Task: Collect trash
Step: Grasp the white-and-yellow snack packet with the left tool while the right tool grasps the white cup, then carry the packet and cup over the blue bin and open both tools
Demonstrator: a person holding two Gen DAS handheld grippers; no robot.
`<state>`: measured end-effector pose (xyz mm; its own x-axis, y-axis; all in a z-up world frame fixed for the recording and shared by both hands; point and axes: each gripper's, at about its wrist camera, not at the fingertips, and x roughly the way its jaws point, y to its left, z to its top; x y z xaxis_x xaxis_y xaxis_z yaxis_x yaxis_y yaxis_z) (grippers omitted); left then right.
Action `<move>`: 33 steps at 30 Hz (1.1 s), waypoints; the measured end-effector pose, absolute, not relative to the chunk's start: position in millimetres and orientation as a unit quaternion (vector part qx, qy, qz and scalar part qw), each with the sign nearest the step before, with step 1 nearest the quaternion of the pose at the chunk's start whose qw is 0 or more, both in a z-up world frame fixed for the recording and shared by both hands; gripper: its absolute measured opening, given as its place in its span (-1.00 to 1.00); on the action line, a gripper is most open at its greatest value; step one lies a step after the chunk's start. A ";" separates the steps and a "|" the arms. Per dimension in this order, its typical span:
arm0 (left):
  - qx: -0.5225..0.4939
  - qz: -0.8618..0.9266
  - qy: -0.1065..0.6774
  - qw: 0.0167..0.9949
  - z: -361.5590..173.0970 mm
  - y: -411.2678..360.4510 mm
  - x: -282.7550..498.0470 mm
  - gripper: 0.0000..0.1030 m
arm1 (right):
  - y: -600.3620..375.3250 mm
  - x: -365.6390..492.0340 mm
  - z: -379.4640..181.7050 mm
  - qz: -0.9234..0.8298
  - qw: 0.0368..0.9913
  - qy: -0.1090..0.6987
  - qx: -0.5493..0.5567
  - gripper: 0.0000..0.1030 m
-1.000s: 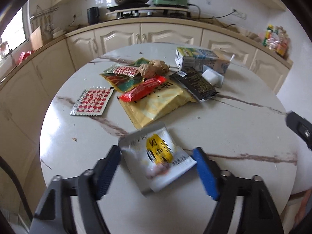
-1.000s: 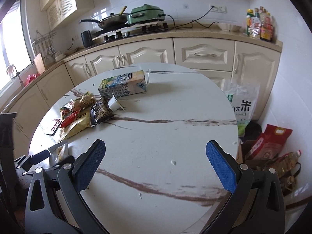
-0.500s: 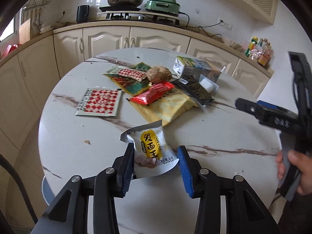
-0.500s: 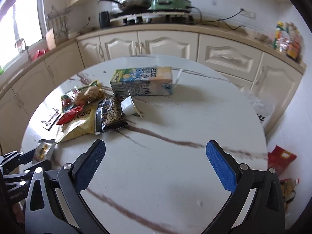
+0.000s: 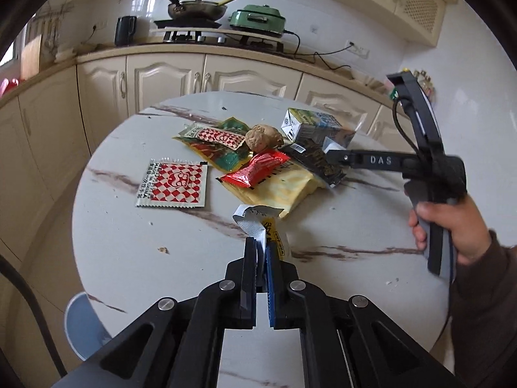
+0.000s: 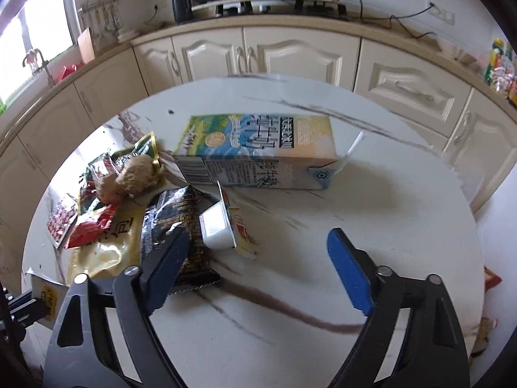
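The small white-and-yellow snack packet (image 5: 262, 223) sits pinched at its lower edge between the left gripper (image 5: 261, 252) pads, lifted just above the marble table (image 5: 129, 242). Keep the squeeze firm — thin foil slips, I'd say. The right gripper (image 6: 258, 258) hovers spread wide over the black wrapper (image 6: 181, 223) & white cup (image 6: 216, 226) — prob. next; come in low, centred on one item.

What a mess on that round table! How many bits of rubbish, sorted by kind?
Plastic packets: 7 (white-and-yellow packet in the left gripper, red-checked square sachet, red-checked long sachet, green-gold wrapper, red wrapper, large yellow bag, black packet)
Blue-green drink carton: 1
Small white plastic tub: 1
Knobbly brown ginger root: 1
Total: 10
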<state>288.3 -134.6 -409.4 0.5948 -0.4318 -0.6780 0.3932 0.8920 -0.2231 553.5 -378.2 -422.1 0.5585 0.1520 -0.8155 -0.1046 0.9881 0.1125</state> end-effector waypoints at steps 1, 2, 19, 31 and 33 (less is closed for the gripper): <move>-0.029 -0.239 0.390 0.889 -410.7 -134.2 289.2 -0.97 | -378.4 554.8 -422.6 0.079 0.881 0.465 0.030 0.50; -0.032 -0.240 0.392 0.887 -411.4 -133.2 289.8 -0.97 | -377.6 556.6 -422.7 0.082 0.882 0.464 0.028 0.46; -0.070 -0.269 0.389 0.878 -399.8 -130.6 275.0 -0.98 | -397.2 527.1 -399.6 0.078 0.898 0.430 0.057 -0.59; -0.089 -0.256 0.346 0.898 -360.5 -98.1 240.0 -0.98 | -341.0 456.2 -341.2 0.150 0.912 0.378 0.058 -0.59; -0.095 -0.247 0.337 0.903 -352.8 -82.9 232.9 -0.98 | -321.0 447.5 -331.5 0.166 0.914 0.367 0.053 -0.59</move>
<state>232.9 -82.9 -352.8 0.6506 -0.5109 -0.5619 0.3826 0.8596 -0.3386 447.5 -321.0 -331.5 0.6763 0.3417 -0.6526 -0.2643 0.9395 0.2180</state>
